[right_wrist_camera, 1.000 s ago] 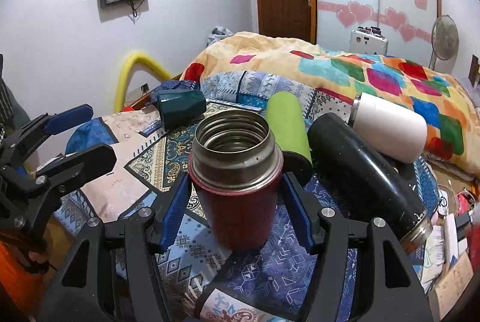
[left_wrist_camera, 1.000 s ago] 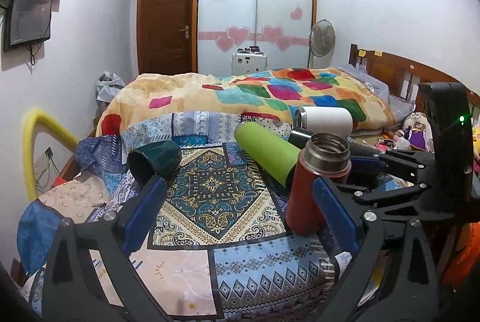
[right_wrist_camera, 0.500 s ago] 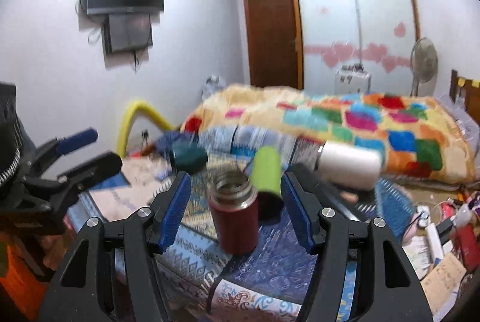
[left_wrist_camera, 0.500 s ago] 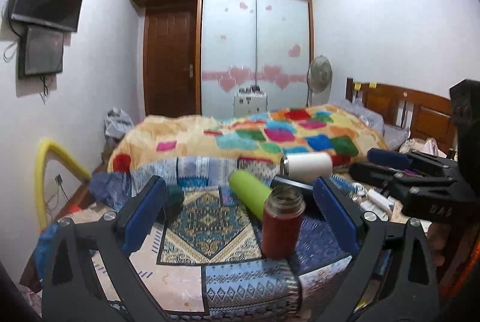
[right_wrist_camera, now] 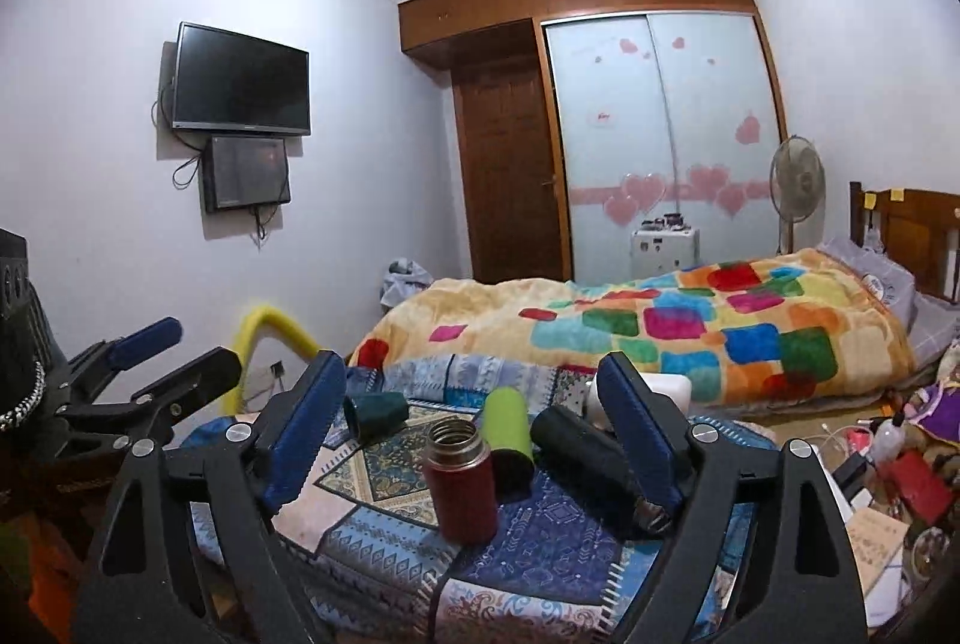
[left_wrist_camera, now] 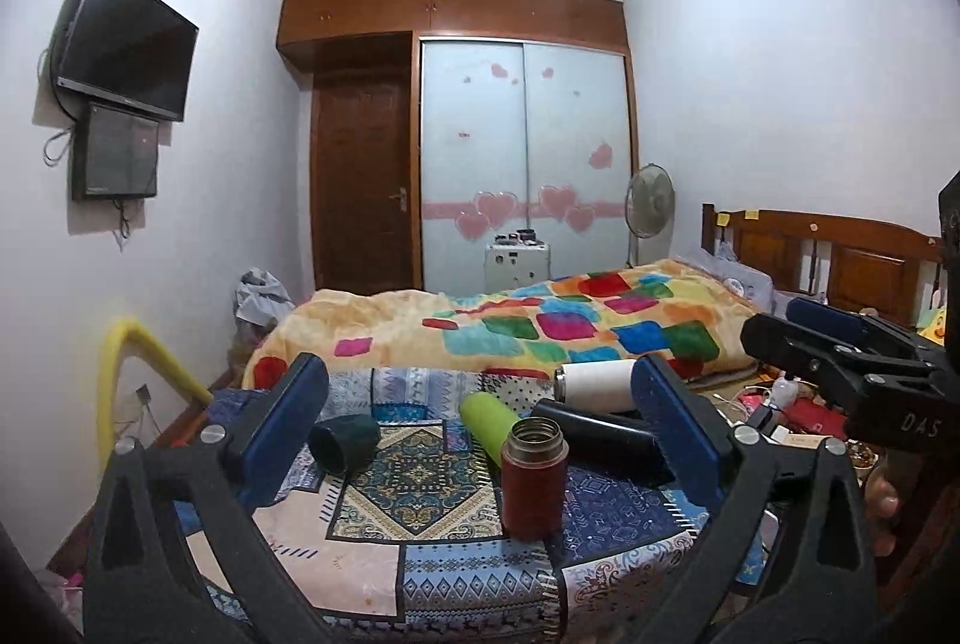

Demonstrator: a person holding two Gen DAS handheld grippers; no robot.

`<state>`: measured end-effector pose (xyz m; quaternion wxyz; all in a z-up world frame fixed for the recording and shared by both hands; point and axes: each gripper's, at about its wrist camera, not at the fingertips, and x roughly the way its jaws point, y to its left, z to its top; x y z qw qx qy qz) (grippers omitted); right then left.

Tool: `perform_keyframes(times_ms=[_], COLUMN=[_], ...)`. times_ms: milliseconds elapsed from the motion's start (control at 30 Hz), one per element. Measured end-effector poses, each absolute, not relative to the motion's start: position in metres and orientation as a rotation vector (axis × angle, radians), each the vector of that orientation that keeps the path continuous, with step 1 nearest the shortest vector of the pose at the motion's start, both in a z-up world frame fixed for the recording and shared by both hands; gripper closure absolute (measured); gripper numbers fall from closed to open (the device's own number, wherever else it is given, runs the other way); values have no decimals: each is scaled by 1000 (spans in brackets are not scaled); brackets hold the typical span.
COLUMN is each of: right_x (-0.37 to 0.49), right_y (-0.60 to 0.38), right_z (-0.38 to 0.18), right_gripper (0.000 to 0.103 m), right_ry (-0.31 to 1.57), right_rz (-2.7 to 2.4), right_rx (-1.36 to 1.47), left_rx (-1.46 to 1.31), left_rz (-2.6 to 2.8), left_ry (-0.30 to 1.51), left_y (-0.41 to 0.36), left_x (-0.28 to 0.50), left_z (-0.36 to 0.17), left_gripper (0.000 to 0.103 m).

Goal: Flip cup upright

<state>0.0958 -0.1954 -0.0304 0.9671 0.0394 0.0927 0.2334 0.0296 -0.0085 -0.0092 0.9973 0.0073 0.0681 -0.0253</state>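
Altogether five cups (left_wrist_camera: 533, 477), one upright.

**A bedroom in a home**

This is a bedroom in someone's house. A big bed (left_wrist_camera: 540, 332) with a wooden headboard (left_wrist_camera: 828, 254) has a bright blanket (right_wrist_camera: 690, 332) with colored squares. A black TV (right_wrist_camera: 240, 77) hangs on the wall. At the back there is a brown wooden door (left_wrist_camera: 360, 182) and a closet with sliding doors (left_wrist_camera: 522, 164) that have pink heart stickers on them. A standing fan (right_wrist_camera: 795, 182) is near the closet. In front, a patterned cloth (left_wrist_camera: 420, 542) covers a table.
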Motion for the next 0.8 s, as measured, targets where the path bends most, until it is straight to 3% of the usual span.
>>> perform_keyframes(times_ms=[167, 800], right_x=[87, 71], right_y=[-200, -203], right_z=[-32, -35], right_gripper=[0, 0], right_ry=[171, 159], right_rz=[458, 433], right_rx=[86, 58], left_rx=[19, 11], left_rz=[-35, -27], left_ry=[132, 127], left_y=[-12, -12], left_x=[22, 13], left_z=[-11, -12], left_gripper=[0, 0])
